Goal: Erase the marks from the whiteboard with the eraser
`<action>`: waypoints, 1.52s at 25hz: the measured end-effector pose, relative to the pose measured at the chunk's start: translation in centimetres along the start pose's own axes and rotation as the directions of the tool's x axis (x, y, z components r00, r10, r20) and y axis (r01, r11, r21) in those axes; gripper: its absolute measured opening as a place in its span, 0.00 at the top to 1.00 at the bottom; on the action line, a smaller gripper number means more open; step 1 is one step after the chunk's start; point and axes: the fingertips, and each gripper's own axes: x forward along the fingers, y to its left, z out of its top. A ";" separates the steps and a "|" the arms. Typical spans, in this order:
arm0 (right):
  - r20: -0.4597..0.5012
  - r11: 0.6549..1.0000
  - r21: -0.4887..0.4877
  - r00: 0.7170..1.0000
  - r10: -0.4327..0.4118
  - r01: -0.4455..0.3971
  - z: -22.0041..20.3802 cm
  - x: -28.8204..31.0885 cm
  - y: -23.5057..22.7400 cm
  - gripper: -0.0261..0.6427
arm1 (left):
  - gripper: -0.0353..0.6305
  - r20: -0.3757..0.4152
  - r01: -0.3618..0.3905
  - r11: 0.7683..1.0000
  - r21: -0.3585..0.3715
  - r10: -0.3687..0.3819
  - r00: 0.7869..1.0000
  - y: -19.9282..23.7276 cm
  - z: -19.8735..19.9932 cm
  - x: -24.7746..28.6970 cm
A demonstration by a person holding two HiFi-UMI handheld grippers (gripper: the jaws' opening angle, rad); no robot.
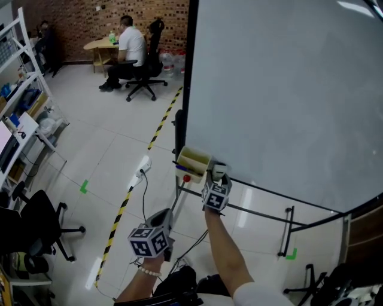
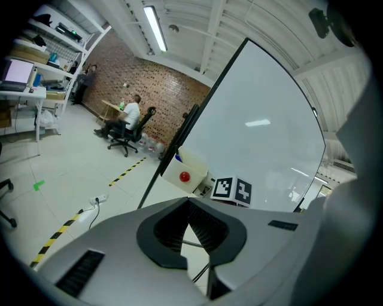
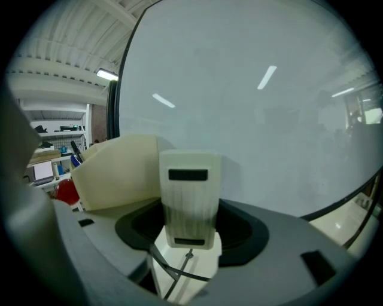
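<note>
1. left gripper (image 2: 189,203): low, nearest the person, off the board; jaw tips together, nothing between them
2. right gripper (image 3: 190,230): ahead of the left one, up at the board's lower left corner; jaws clamped on the eraser (image 3: 188,197)
3. eraser: white, upright in the jaws, facing the board just right of the cream box (image 1: 192,161); can't tell if it touches the board
4. cream box: hangs on the board's lower left corner; red knob (image 1: 187,178) on its front
5. whiteboard (image 1: 287,89): black-framed, on a stand, fills the right of the head view
6. floor left of the board: white power strip (image 1: 141,170) beside the yellow-black tape (image 1: 119,212)
7. far end: person (image 1: 130,45) seated at a desk on an office chair (image 1: 149,66); brick wall (image 1: 90,18) behind
</note>
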 end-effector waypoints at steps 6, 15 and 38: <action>0.049 0.998 0.041 0.998 0.051 -0.053 2.7 -6.7 -3.6 0.55 | 0.96 -0.005 0.021 0.998 0.054 -0.021 1.000 -2.1 0.2 -0.3; 0.122 0.988 0.073 0.985 0.123 -0.133 7.7 -22.0 -12.7 0.55 | 0.96 0.024 0.126 0.981 0.149 -0.131 0.991 -10.8 0.4 0.3; 0.282 0.946 0.280 0.956 0.080 -0.161 1.2 -61.3 -24.2 0.55 | 0.96 -0.148 0.391 0.874 0.289 -0.363 0.920 -35.7 -17.4 -14.7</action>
